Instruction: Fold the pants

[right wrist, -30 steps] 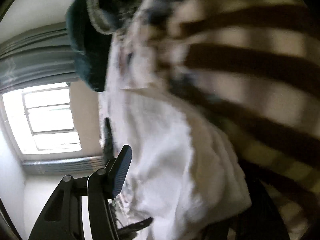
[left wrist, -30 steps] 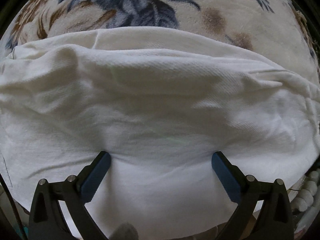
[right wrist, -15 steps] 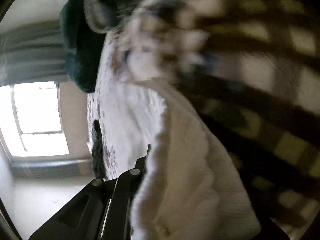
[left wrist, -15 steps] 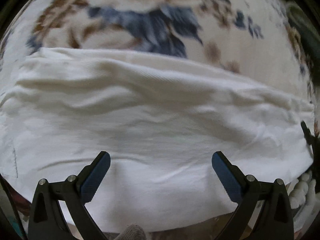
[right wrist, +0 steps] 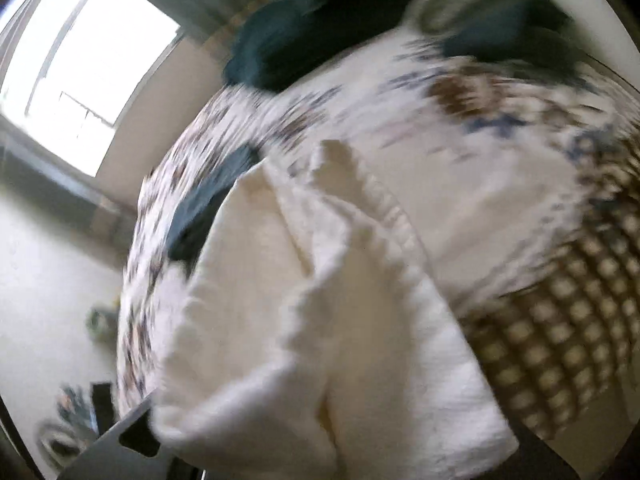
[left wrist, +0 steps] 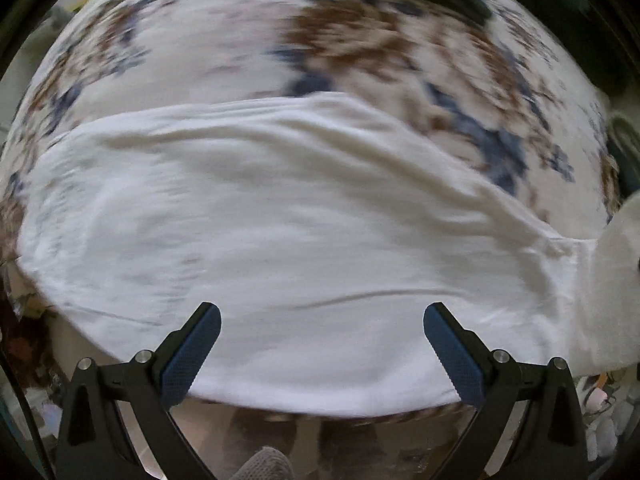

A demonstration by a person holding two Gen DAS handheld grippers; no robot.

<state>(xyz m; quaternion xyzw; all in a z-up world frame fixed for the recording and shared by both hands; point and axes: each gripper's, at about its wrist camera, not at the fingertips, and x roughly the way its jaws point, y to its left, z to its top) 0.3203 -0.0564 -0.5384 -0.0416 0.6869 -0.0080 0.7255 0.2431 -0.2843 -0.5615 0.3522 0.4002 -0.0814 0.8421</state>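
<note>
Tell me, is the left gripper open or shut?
Open: the left gripper has its blue pads far apart above the white pants.

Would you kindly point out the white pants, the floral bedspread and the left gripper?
white pants (left wrist: 280,220), left wrist view, middle of the spread cloth
floral bedspread (left wrist: 360,40), left wrist view, brown flower patch
left gripper (left wrist: 322,354), left wrist view, between open fingertips

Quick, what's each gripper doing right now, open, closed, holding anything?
Left gripper: open, fingers spread above the white pants, holding nothing.
Right gripper: closed on a bunched part of the white pants.
</note>
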